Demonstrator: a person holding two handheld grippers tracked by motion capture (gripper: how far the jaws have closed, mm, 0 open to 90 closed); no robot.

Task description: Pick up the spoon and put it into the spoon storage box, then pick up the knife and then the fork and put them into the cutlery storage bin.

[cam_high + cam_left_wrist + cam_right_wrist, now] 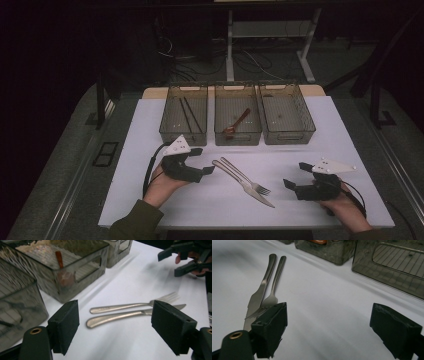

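White counter [165,200], dark room behind. Knife [242,182] and fork [247,177] lie side by side at centre front, touching. Left hand-held gripper [207,161] and right hand-held gripper [295,174] flank them, jaws wide apart, holding nothing. Beyond, three bins: left bin [183,131] holds chopsticks [187,114], middle bin [238,134] a brown spoon [237,123].

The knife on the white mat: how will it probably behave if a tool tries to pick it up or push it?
The knife looks like polished metal, so it is probably stiff and may slip between the pads. It lies flat, so lifting it from the mat could be awkward. Its handle lies close beside the fork, so a push would likely move both.
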